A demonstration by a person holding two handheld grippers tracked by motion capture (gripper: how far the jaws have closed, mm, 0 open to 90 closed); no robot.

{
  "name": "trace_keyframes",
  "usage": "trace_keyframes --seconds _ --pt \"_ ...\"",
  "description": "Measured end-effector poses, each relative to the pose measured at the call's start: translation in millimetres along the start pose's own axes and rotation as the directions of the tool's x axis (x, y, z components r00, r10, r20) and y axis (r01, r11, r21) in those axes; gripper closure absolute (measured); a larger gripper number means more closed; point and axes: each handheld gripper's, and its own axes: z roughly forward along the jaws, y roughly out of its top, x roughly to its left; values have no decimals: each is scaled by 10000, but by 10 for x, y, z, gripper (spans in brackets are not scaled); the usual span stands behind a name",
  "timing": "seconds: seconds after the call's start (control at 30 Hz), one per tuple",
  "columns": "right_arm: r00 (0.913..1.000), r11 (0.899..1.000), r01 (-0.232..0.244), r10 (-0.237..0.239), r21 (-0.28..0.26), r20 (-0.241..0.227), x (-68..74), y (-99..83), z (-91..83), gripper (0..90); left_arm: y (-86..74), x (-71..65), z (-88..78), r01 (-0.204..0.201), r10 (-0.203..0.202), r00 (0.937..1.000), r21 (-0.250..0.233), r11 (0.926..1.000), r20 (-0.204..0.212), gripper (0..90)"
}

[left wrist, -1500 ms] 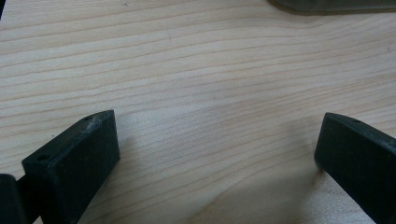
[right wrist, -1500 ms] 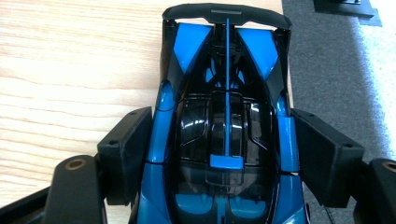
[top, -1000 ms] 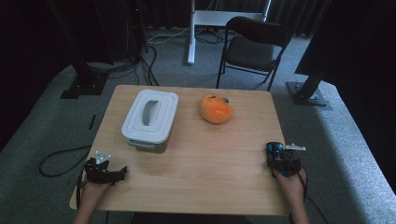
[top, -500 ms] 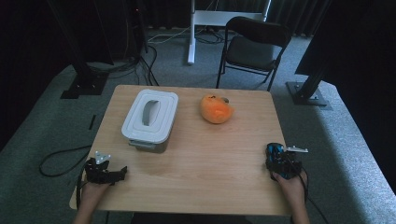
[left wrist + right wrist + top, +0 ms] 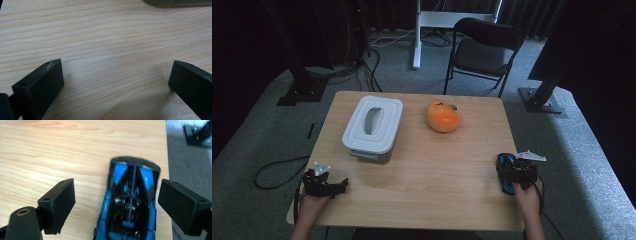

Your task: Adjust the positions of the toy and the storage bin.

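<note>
A blue and black toy car [image 5: 505,180] lies near the table's right edge. My right gripper [image 5: 512,167] hovers over it. In the right gripper view the car [image 5: 130,205] sits between the jaws, nearer the right one, and neither pad [image 5: 58,202] presses on it. These jaws have just opened wide and then eased in a little. My left gripper [image 5: 337,184] rests open at the front left, with bare wood between its fingers [image 5: 43,85]. Farther back stand a white lidded container [image 5: 373,122] and an orange plush toy [image 5: 443,116].
The wooden table [image 5: 437,165] ends just right of the car, with grey carpet [image 5: 190,170] below. A corner of the container [image 5: 175,2] shows ahead of the left gripper. A black chair [image 5: 484,47] and dark stands are behind the table.
The right hand has lifted slightly over the car. The car, the container, the plush toy and the left hand have stayed where they were.
</note>
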Motion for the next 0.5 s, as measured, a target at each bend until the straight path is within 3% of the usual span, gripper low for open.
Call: trace_keyframes --seconds 0.2,0.37,0.5 --pt "9991 9991 250 -262 -342 -345 55 135 -12 126 0 0 0 0 0 10000 4 10000 0 3" --pt "9941 9963 319 -399 -804 -1004 149 279 -9 123 0 0 0 4 -4 10000 3 10000 0 3" --pt "9901 9991 223 -272 -368 -1375 266 403 47 123 0 1 -1 -11 11 10000 6 10000 -2 3"
